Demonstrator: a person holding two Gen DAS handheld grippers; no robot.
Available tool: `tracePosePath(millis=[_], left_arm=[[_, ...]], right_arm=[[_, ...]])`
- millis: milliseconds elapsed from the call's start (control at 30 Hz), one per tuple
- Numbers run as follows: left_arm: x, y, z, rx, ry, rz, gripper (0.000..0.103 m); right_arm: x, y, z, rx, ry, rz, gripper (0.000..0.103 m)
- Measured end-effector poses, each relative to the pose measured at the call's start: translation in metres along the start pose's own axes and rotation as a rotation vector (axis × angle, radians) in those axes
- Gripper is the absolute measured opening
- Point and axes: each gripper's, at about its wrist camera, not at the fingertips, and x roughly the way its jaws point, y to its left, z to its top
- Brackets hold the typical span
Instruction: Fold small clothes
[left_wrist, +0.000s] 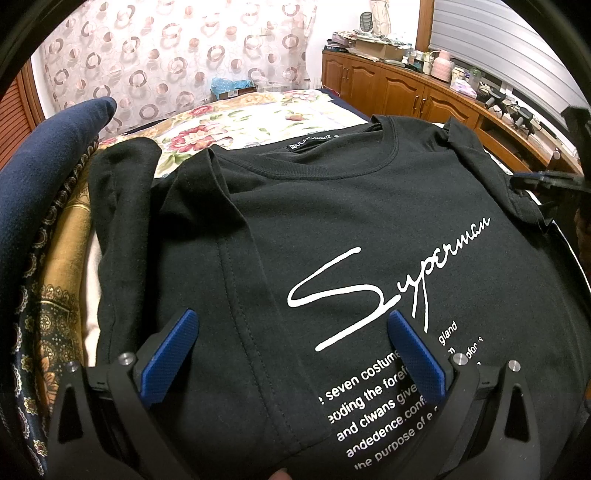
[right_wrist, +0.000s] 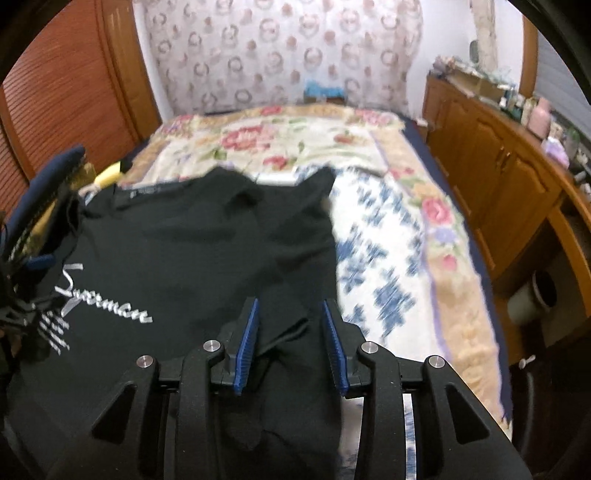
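- Hovering low over the black T-shirt (left_wrist: 332, 229), the left hand-held gripper (left_wrist: 291, 332) points toward the collar with its blue fingers (left_wrist: 170, 354) spread wide and nothing between them.
- Its fingers straddle the folded-in left side of the shirt and the start of the white "Superman" script (left_wrist: 388, 280).
- Angled forward along the shirt's right edge, the right hand-held gripper (right_wrist: 291, 325) has its blue pads (right_wrist: 247, 343) partly apart, with a fold of the black fabric lying between them; whether the pads pinch it I cannot tell, as that view is blurred.
- The shirt lies front-up on the bed (right_wrist: 388, 258), collar away from the cameras, over a floral and blue-patterned cover.
- A navy pillow (left_wrist: 55, 155) sits beside the shirt on the left.
- A wooden cabinet (right_wrist: 491, 177) runs along the right of the bed.
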Motion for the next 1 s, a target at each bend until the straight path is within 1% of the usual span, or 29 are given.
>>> tracePosePath(millis=[33, 100, 133, 167, 200, 233, 267, 333, 367, 433, 567, 700, 833, 900, 933, 967, 1000], left_arm=[[0.000, 0.000, 0.000, 0.000, 0.000, 0.000, 0.103], [0.000, 0.000, 0.000, 0.000, 0.000, 0.000, 0.103], [0.000, 0.000, 0.000, 0.000, 0.000, 0.000, 0.103], [0.000, 0.000, 0.000, 0.000, 0.000, 0.000, 0.103], [0.000, 0.000, 0.000, 0.000, 0.000, 0.000, 0.103], [0.000, 0.000, 0.000, 0.000, 0.000, 0.001, 0.103], [0.000, 0.000, 0.000, 0.000, -0.001, 0.000, 0.103], [0.000, 0.001, 0.000, -0.007, -0.004, 0.011, 0.103], [-0.002, 0.003, 0.000, -0.021, -0.012, 0.038, 0.103], [-0.009, 0.009, 0.001, -0.048, -0.046, 0.061, 0.103], [-0.025, 0.021, 0.003, -0.101, -0.083, 0.046, 0.103], [-0.046, 0.030, 0.003, -0.140, -0.131, 0.043, 0.103], [-0.060, 0.030, 0.001, -0.151, -0.156, 0.037, 0.103], [-0.063, 0.029, 0.000, -0.147, -0.161, 0.046, 0.103], [-0.065, 0.029, -0.001, -0.143, -0.164, 0.052, 0.103], [-0.065, 0.029, -0.002, -0.143, -0.165, 0.052, 0.103], [-0.066, 0.030, -0.003, -0.145, -0.165, 0.049, 0.103]], right_arm=[[0.004, 0.003, -0.003, -0.008, 0.010, 0.003, 0.030], [0.008, 0.007, -0.005, -0.028, 0.021, -0.011, 0.028], [0.009, 0.008, -0.005, -0.035, 0.023, -0.013, 0.023], [0.010, 0.009, -0.005, -0.046, 0.024, -0.007, 0.016], [0.010, 0.010, -0.003, -0.060, 0.022, -0.012, 0.012], [0.010, 0.011, -0.001, -0.070, 0.020, -0.016, 0.007], [0.008, 0.013, 0.003, -0.084, 0.016, -0.005, 0.003], [0.003, 0.015, 0.012, -0.100, -0.009, 0.030, 0.001], [0.001, 0.018, 0.014, -0.106, -0.016, 0.044, 0.001], [-0.004, 0.029, 0.025, -0.133, -0.042, 0.071, 0.000], [-0.012, 0.063, 0.051, -0.213, -0.091, 0.127, 0.000], [-0.012, 0.104, 0.079, -0.291, -0.115, 0.201, 0.000], [-0.007, 0.129, 0.096, -0.305, -0.121, 0.270, 0.001], [-0.003, 0.134, 0.101, -0.295, -0.118, 0.283, 0.013], [-0.003, 0.133, 0.103, -0.286, -0.121, 0.284, 0.024], [-0.005, 0.130, 0.103, -0.278, -0.127, 0.281, 0.026], [-0.008, 0.124, 0.102, -0.267, -0.137, 0.276, 0.027]])
